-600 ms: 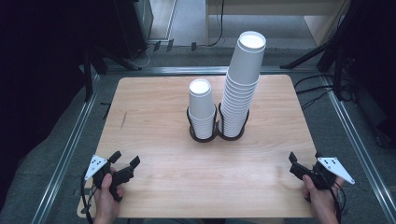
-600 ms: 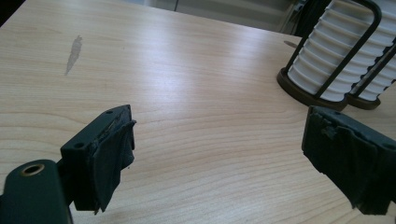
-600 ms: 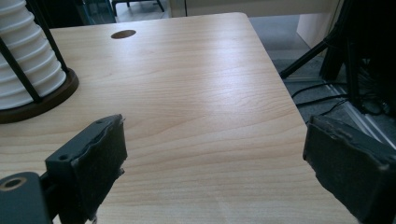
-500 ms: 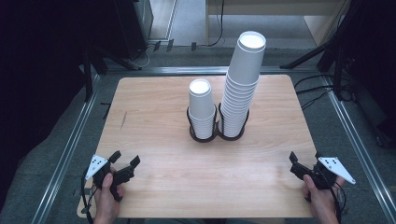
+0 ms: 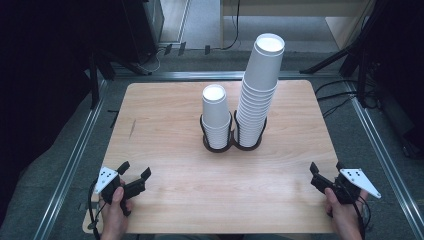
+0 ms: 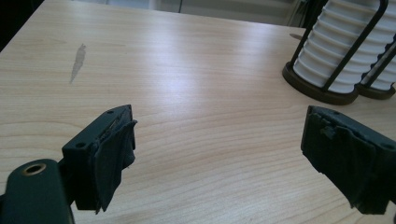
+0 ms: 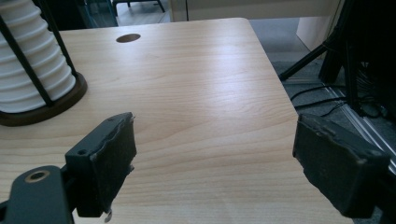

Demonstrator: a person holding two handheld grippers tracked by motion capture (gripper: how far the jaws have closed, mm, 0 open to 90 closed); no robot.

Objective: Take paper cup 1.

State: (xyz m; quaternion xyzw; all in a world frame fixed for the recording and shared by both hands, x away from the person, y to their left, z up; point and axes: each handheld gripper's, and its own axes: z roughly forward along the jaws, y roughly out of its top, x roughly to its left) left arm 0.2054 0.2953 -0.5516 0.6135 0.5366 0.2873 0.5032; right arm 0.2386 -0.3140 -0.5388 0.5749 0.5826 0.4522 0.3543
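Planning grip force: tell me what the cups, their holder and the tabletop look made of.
Cups: white, matte, ribbed rims, probably paper. Holder: dark thin bars on round bases, likely metal wire or plastic. Tabletop: pale wood grain, smooth, likely laminate.

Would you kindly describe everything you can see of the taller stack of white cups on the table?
The taller stack of white cups is made of many nested cups, apparently paper, their rims forming close ridges up its side. It stands mouth-down, flat base on top, leaning slightly. Its foot sits in the right ring of a dark wire holder with thin uprights, near the middle of the wooden table, close beside the shorter stack. No gripper touches it.
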